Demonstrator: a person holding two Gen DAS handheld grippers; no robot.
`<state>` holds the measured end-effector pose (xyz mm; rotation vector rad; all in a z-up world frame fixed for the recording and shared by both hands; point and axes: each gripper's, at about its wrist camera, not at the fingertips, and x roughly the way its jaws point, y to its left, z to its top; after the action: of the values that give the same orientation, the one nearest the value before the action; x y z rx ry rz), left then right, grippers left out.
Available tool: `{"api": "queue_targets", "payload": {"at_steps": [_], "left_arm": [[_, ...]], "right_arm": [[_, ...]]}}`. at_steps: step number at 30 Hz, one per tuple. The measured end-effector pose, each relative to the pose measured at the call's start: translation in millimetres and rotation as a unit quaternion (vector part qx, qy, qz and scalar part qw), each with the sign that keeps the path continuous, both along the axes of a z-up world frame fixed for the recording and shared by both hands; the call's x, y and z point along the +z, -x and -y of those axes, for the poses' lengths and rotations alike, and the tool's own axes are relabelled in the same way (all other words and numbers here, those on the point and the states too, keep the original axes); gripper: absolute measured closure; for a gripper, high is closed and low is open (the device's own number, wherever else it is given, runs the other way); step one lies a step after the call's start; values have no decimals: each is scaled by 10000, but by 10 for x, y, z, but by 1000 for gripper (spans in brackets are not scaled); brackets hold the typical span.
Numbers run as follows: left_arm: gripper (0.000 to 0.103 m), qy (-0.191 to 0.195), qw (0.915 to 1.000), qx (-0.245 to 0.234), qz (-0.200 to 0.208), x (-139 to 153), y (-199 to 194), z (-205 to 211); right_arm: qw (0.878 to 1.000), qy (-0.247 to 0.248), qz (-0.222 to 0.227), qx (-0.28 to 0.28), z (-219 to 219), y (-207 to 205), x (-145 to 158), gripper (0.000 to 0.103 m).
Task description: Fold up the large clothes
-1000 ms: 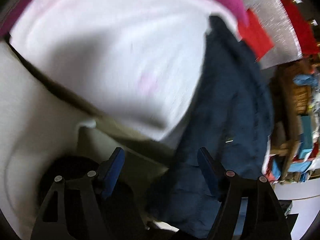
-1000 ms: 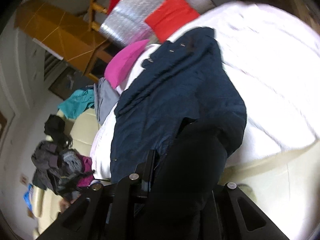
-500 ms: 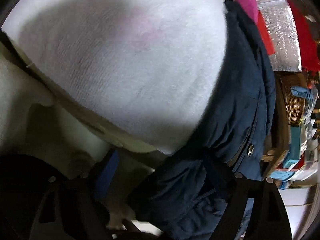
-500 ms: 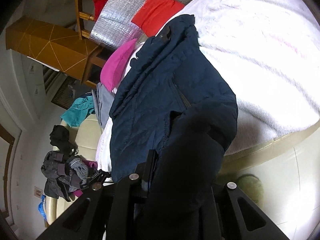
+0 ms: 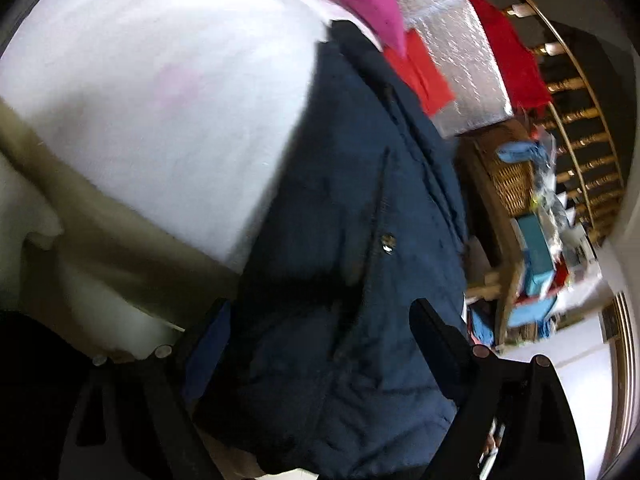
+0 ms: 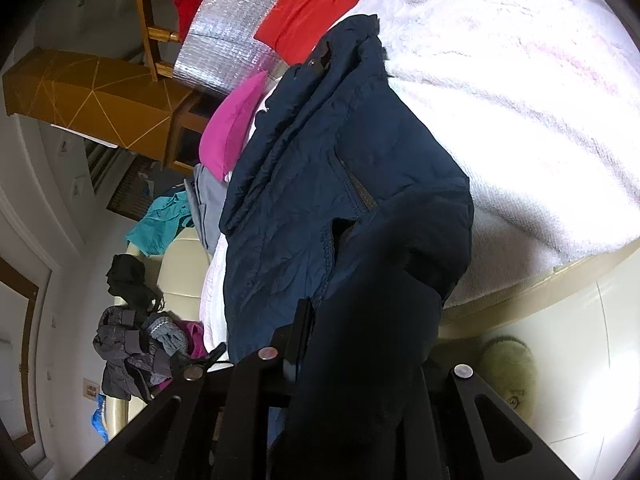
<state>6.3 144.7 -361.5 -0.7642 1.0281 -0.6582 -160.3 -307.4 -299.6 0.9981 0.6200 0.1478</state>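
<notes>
Jaws of left gripper [image 5: 320,320] spread wide around navy jacket [image 5: 352,240] on white blanket [image 5: 160,100], pads apparently clear of fabric, wicker basket [image 5: 512,184] beyond, right gripper [image 6: 360,320] clenched on jacket fold, lens largely blocked, clothes pile [image 6: 140,352] at left, no legible writing.

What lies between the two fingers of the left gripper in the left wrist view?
Padded fabric of the navy jacket fills the gap between the fingers of the left gripper, which stand wide apart; the pads do not seem to press it. The left wrist view shows this.
</notes>
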Motion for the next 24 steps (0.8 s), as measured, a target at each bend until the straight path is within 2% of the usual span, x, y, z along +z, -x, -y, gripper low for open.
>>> {"api": "queue_targets", "payload": {"at_steps": [2, 5, 7, 10, 14, 19, 21, 23, 24], "left_arm": [[14, -35, 9999, -79, -51, 10, 1, -19], [14, -243, 9973, -223, -649, -81, -165, 25], [13, -314, 9954, -222, -872, -133, -274, 95], [8, -393, 9938, -270, -1005, -145, -354, 258], [8, -541, 9909, -529, -1111, -185, -371, 429], [9, -314, 9914, -897, -897, -53, -290, 528], [17, -119, 9920, -985, -781, 62, -259, 575], [39, -128, 9917, -1021, -768, 155, -243, 618], [43, -156, 9916, -1024, -775, 197, -245, 626]], "right_arm": [[10000, 38, -30, 1, -6, -16, -1, 85], [9999, 96, -68, 14, -23, -34, 13, 85], [9999, 133, -84, 29, -26, -48, 22, 85], [9999, 90, -87, 39, -11, -60, 11, 85], [9999, 83, -97, 52, -19, -67, -2, 85], [9999, 37, -79, 72, -8, -62, -14, 85], [9999, 97, -48, 89, -16, -59, 18, 85], [9998, 191, 9, 99, -31, -51, 68, 85], [9997, 241, 41, 100, -40, -50, 98, 85]]}}
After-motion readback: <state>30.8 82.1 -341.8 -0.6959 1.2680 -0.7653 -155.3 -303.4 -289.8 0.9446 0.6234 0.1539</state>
